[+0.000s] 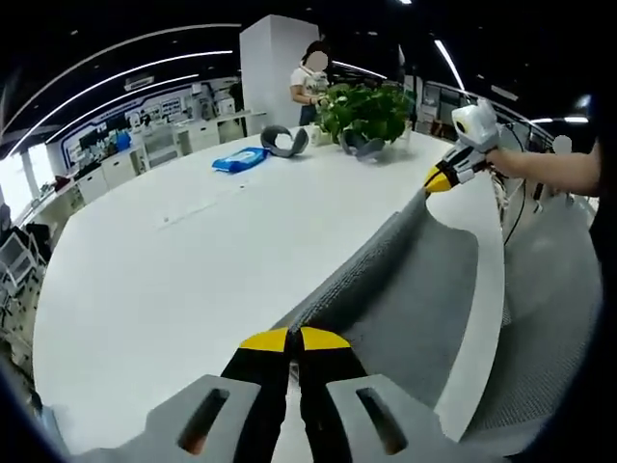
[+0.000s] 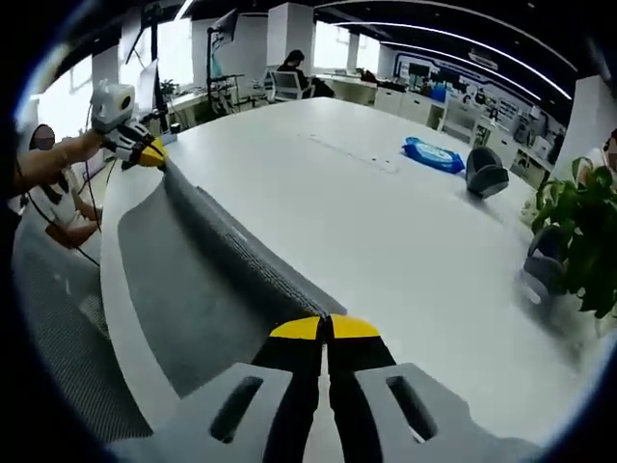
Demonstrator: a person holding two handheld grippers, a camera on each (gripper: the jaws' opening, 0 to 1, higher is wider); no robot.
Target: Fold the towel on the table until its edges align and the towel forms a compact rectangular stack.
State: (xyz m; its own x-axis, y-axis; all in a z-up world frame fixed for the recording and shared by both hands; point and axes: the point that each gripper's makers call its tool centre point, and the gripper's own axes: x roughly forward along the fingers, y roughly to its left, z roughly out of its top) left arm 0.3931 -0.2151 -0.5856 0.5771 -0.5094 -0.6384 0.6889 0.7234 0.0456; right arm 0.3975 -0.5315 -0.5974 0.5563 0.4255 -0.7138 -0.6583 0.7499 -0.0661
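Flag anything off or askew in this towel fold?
Nothing stands out. Left gripper and right gripper each pinch a corner of the grey towel, its edge stretched taut between them above the white table; part drapes off the near edge.

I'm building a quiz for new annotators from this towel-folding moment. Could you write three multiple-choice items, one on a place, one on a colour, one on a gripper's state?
1. Where does the blue packet lie?
A. on the white table
B. on the towel
C. on the floor

2. What colour is the towel?
A. red
B. grey
C. green

3. How is the left gripper?
A. wide open
B. shut on the towel edge
C. holding the potted plant

Key: 1 A, it rests on the tabletop beyond the towel; 2 B, grey in both views; 3 B, the jaws meet on the raised fold, as does the right gripper.
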